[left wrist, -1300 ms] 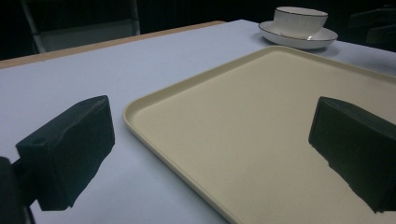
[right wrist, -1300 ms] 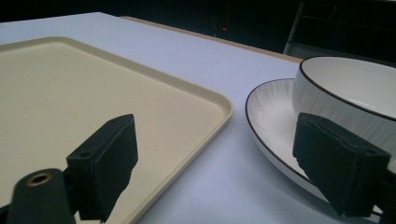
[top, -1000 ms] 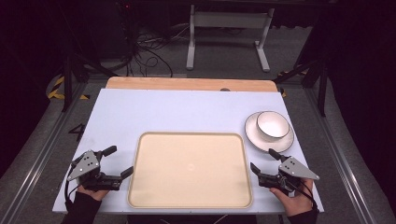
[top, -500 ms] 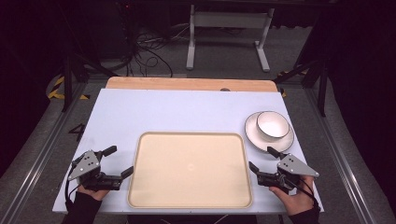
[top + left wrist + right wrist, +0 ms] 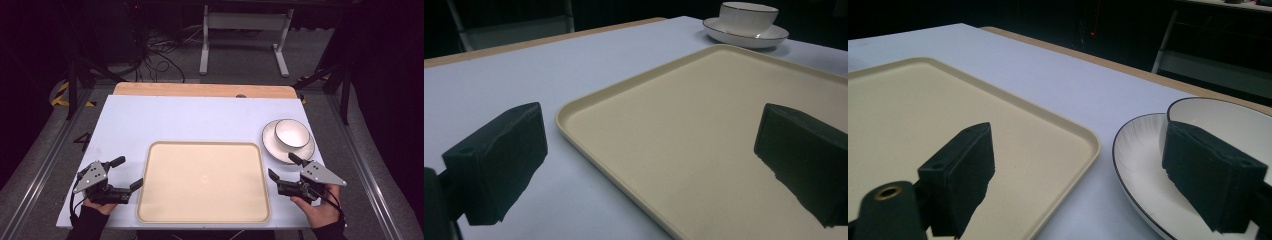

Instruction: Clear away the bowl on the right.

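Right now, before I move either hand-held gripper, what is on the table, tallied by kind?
Trays: 1, the beige tray, nothing on it.
Plates: 1, the white plate right of the tray.
Bowls: 1, the white bowl sitting on the plate.
Total: 3 things.

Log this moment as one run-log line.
left claw: open, beside tray | right claw: open, near plate | bowl: on plate | tray: empty
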A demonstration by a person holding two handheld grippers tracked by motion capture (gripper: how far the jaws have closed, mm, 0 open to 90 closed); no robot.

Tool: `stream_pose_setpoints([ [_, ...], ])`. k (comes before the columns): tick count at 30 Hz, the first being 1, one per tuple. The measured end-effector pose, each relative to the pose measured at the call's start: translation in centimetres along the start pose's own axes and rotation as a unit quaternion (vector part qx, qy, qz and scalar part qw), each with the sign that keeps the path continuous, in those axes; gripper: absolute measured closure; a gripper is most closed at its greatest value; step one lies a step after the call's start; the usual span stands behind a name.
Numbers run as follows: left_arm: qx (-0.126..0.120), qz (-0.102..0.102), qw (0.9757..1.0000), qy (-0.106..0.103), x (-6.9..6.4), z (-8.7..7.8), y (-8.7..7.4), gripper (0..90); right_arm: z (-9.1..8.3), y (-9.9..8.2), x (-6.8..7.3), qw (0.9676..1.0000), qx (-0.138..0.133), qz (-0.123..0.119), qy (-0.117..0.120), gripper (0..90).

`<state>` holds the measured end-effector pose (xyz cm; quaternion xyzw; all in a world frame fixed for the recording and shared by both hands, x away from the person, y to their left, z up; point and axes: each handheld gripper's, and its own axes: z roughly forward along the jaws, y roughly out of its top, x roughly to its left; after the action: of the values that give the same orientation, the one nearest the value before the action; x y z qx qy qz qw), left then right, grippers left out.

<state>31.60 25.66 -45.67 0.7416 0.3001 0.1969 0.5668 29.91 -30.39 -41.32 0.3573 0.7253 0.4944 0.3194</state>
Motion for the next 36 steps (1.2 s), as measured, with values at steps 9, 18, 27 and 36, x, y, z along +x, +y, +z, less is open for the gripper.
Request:
stream_pose_setpoints([
  [9,0.001,0.002,1.0000,-0.001,0.0,0.0,0.0,1.4,0.0,0.7,-0.4,1.0000,0.000,0.006,-0.005,14.8],
  [18,0.002,0.003,1.0000,-0.002,0.0,0.1,0.0,1.4,0.5,2.4,-2.1,0.9989,0.035,0.031,-0.008,15.3],
  [27,0.003,0.001,1.0000,-0.003,0.0,0.1,0.0,1.4,1.0,4.3,-4.3,0.9965,0.059,0.055,-0.020,15.3],
  [36,0.003,0.002,1.0000,-0.004,0.0,0.1,0.0,1.4,1.1,6.1,-6.0,0.9954,0.069,0.057,-0.035,15.3],
])
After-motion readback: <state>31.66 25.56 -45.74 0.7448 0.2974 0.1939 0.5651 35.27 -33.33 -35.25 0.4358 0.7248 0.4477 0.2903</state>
